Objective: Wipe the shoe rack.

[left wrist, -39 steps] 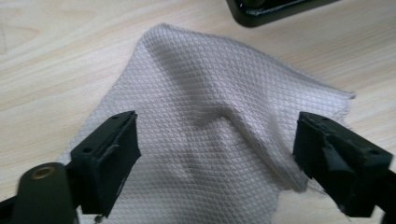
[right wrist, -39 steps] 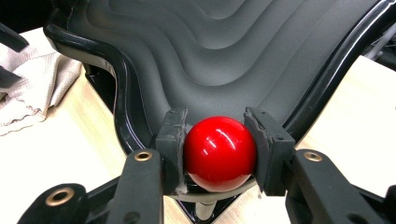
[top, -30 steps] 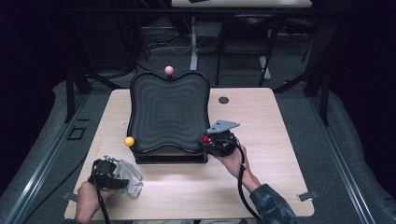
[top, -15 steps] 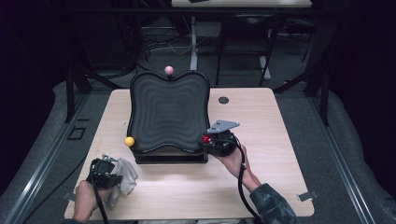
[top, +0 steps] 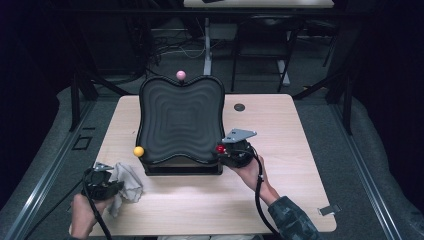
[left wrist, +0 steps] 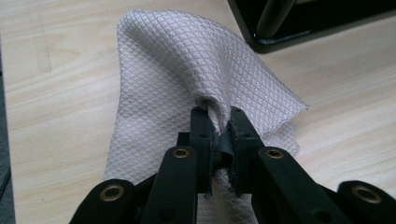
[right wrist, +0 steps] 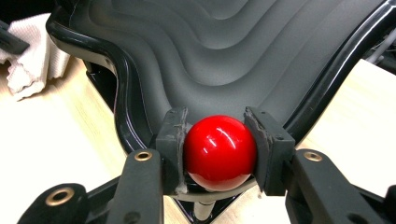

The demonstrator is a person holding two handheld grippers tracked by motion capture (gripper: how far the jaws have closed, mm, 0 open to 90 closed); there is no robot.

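On the bench (top: 280, 200) stands the tilted black tray (top: 180, 120). The right tongs (right wrist: 218, 149) pinch its red knob (right wrist: 219, 151), steadying it. The left tongs (left wrist: 218, 135) have just closed, pinching the cloth (left wrist: 187, 70) at the near left corner. Next, likely, carry the cloth to the tray to wipe it.

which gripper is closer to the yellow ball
Left. The left gripper holds a cloth just below the yellow ball; the right gripper clamps the red ball across the black tray.
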